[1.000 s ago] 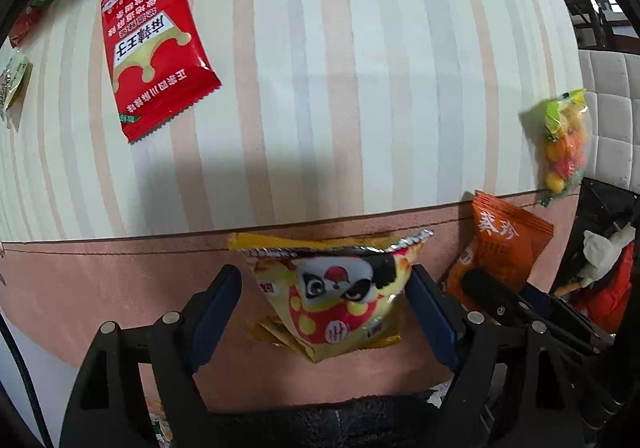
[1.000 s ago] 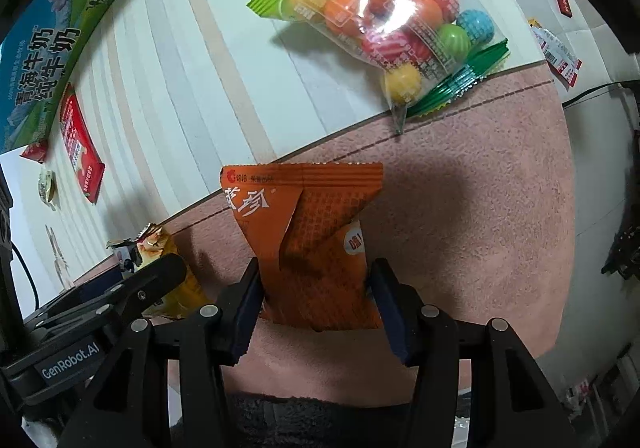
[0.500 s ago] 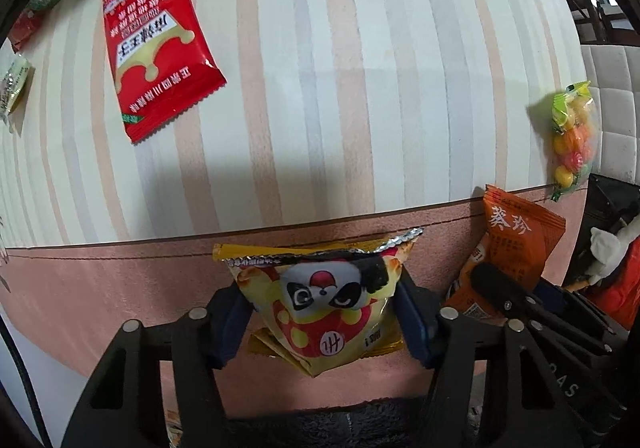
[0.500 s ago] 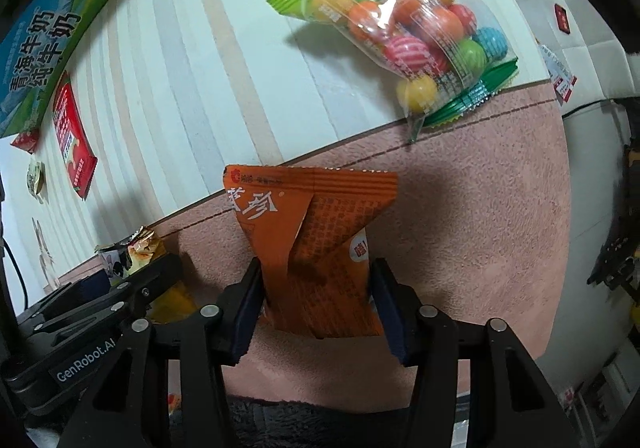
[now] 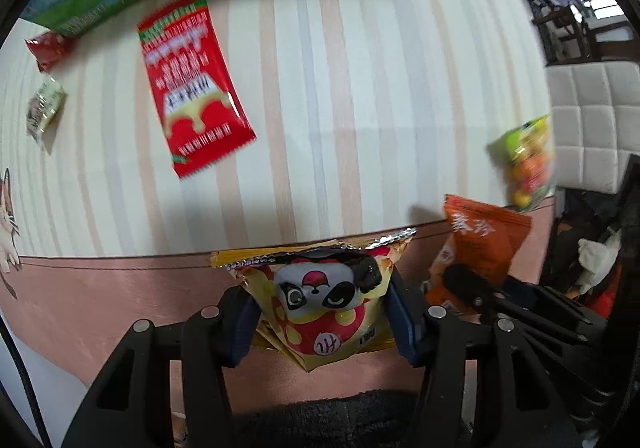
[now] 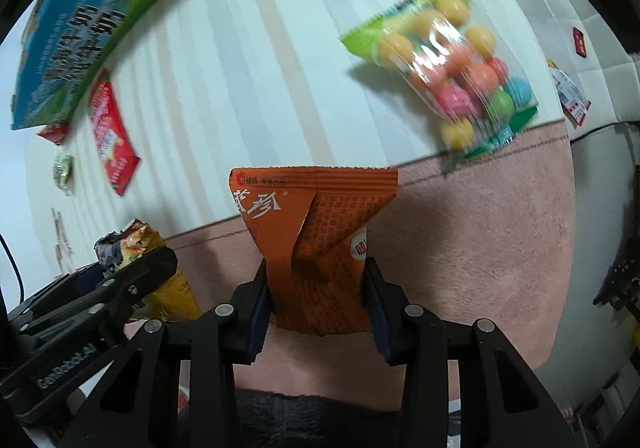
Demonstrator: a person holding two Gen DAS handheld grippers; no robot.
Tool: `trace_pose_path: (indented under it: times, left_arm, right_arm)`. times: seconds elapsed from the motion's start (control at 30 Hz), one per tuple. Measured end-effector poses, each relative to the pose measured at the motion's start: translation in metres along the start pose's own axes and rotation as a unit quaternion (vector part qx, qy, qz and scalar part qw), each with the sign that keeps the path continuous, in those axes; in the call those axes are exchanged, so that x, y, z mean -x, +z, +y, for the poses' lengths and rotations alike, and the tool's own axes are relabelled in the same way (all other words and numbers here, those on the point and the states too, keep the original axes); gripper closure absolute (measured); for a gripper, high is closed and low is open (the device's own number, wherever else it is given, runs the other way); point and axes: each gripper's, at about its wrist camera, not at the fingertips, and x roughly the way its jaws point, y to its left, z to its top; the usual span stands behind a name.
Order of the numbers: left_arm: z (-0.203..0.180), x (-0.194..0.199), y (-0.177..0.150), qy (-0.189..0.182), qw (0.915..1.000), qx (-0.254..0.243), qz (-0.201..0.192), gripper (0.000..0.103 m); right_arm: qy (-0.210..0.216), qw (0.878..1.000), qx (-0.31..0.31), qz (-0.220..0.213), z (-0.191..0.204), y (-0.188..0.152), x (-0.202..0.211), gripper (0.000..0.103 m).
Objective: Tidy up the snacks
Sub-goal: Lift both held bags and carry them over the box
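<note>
Lift-off is the big change: a second ago both tools sat low over the pink border of the table (image 5: pixel 100 288), and now you have raised and carried them forward, so more of the striped cloth shows and the green milk box (image 6: pixel 80 28) has come into the left view at the far edge. Both views are blurred, which fits a move in progress. That reads as the carry step — two packets picked, neither placed.

Next largest, the left tool (image 5: pixel 324 312): half a second ago its jaws were only just meeting the panda packet (image 5: pixel 320 300); now they are clamped on its sides and the foil top stands upright above them, off the cloth.

Your right tool (image 6: pixel 316 300) stays clamped on the orange packet (image 6: pixel 316 232), same grip, packet upright and folded at its middle. It sits just beside the left tool, on that tool's right.

Left on the table: the candy-ball bag (image 6: pixel 448 76) near the right edge, the red packet (image 5: pixel 192 88) well up the cloth, and two small sweets (image 5: pixel 44 108) by the box. You hold both tools level and side by side, pointed toward the box — likely where the packets go.
</note>
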Motion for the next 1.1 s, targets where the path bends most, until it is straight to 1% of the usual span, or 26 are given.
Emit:
trace_pose_path:
  times: [0.13, 0.17, 0.23, 0.3, 0.37, 0.4, 0.5, 0.57, 0.63, 0.67, 0.7, 0.73, 0.8, 0.9, 0.97, 1.1]
  left_arm:
    - [0.004, 0.038, 0.007, -0.017, 0.9995, 0.003, -0.027, 0.05]
    - [0.007, 0.052, 0.011, -0.021, 0.999, 0.004, -0.039, 0.05]
    - [0.015, 0.072, 0.015, -0.027, 0.9981, 0.002, -0.055, 0.05]
    - [0.02, 0.096, 0.027, -0.034, 0.9967, 0.005, -0.073, 0.05]
    - [0.027, 0.121, 0.046, -0.04, 0.9951, 0.007, -0.09, 0.05]
    - [0.029, 0.126, 0.058, -0.04, 0.9946, 0.008, -0.096, 0.05]
    - [0.035, 0.154, 0.099, -0.036, 0.993, 0.006, -0.112, 0.05]
    - [0.042, 0.172, 0.129, -0.027, 0.992, 0.005, -0.123, 0.05]
    - [0.044, 0.181, 0.15, -0.015, 0.9912, 0.004, -0.132, 0.05]
    - [0.048, 0.187, 0.169, -0.006, 0.9909, 0.004, -0.134, 0.05]
    - [0.052, 0.187, 0.178, -0.001, 0.9908, 0.004, -0.135, 0.05]
    - [0.056, 0.19, 0.197, 0.007, 0.9909, 0.005, -0.135, 0.05]
    - [0.061, 0.189, 0.222, 0.013, 0.9915, 0.008, -0.129, 0.05]
    - [0.076, 0.184, 0.266, 0.015, 0.994, 0.018, -0.107, 0.05]
    - [0.084, 0.182, 0.288, 0.015, 0.9951, 0.025, -0.095, 0.05]
    - [0.097, 0.173, 0.325, 0.012, 0.9966, 0.036, -0.073, 0.05]
  right_arm:
    - [0.026, 1.0, 0.01, -0.014, 0.017, 0.011, 0.024, 0.059]
    - [0.034, 0.999, 0.013, -0.02, 0.023, 0.016, 0.032, 0.059]
    - [0.049, 0.998, 0.022, -0.032, 0.036, 0.029, 0.051, 0.059]
    - [0.059, 0.997, 0.031, -0.045, 0.049, 0.045, 0.071, 0.059]
    - [0.069, 0.995, 0.046, -0.06, 0.065, 0.063, 0.092, 0.059]
    - [0.073, 0.993, 0.054, -0.07, 0.076, 0.075, 0.105, 0.059]
    - [0.076, 0.99, 0.076, -0.091, 0.091, 0.107, 0.132, 0.059]
    - [0.074, 0.987, 0.093, -0.103, 0.112, 0.132, 0.151, 0.059]
    - [0.065, 0.985, 0.108, -0.117, 0.134, 0.162, 0.164, 0.059]
    - [0.06, 0.984, 0.113, -0.121, 0.145, 0.177, 0.17, 0.059]
    - [0.057, 0.984, 0.116, -0.123, 0.152, 0.188, 0.173, 0.058]
    - [0.052, 0.983, 0.122, -0.124, 0.163, 0.204, 0.176, 0.058]
    - [0.039, 0.983, 0.129, -0.123, 0.181, 0.234, 0.178, 0.058]
    - [0.028, 0.984, 0.134, -0.113, 0.197, 0.267, 0.17, 0.058]
    - [0.018, 0.985, 0.139, -0.103, 0.21, 0.291, 0.162, 0.059]
    - [0.008, 0.986, 0.142, -0.086, 0.222, 0.321, 0.147, 0.058]
